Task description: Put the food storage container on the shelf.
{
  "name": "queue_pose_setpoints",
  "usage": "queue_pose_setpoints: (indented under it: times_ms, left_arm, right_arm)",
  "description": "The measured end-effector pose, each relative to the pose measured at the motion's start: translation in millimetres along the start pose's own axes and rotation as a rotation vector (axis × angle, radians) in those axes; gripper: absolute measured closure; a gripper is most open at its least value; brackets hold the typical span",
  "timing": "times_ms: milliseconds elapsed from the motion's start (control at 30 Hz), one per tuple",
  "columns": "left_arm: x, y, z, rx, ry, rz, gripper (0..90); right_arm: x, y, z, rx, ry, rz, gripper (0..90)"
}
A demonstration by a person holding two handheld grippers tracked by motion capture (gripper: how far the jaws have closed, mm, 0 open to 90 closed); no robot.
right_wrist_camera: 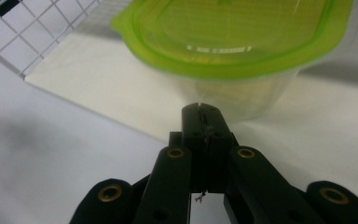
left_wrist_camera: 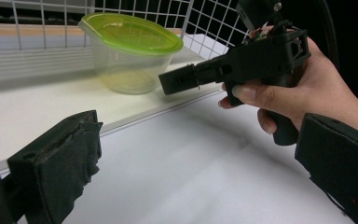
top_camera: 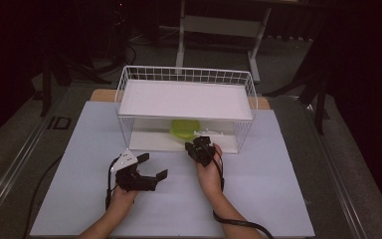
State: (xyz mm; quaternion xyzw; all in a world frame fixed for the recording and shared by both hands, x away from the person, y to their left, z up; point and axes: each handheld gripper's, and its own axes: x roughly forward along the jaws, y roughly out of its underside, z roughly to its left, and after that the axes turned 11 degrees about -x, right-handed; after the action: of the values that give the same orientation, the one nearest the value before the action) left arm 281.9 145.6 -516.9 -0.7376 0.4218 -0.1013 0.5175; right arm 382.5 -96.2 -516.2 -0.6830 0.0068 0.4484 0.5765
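the right gripper, fingers pressed together and empty, is aimed at the green-lidded container; the left gripper is kept wide open, empty, over the tabletop, probably waiting.

**Three cameras, one shared container**

The high view looks forward and down from above the person's near side, taking in the whole white tabletop, the wire rack at its far middle and the dark room beyond.

The left gripper view sits low over the tabletop, facing far and rightward, near enough that the right gripper and the hand holding it loom large.

The right gripper view looks along its own pressed-together fingers, very close to the green-lidded container on the rack's bottom board.

All three views share that container and the board under it.
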Motion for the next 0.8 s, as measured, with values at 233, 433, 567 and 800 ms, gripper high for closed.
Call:
queue_pose_setpoints:
  times_ms: [233,433,567,800]
  left_arm:
    - [1.8,-1.2,0.3,0.025,0.005,0.005,1.2]
    - [3.7,-1.6,-4.2,0.052,-0.006,0.015,1.2]
    - [4.7,-1.9,-7.7,0.057,0.012,0.022,1.2]
    - [3.3,-3.6,-13.3,0.075,0.025,0.035,1.2]
  right_arm:
    - [-16.9,5.6,4.4,-0.036,-0.014,-0.014,87.9]
    - [-37.1,12.2,6.1,-0.045,-0.033,-0.032,86.0]
    - [-47.8,18.3,7.4,-0.075,-0.036,-0.028,83.4]
    - [-64.6,24.4,6.1,-0.098,-0.067,-0.041,61.7]
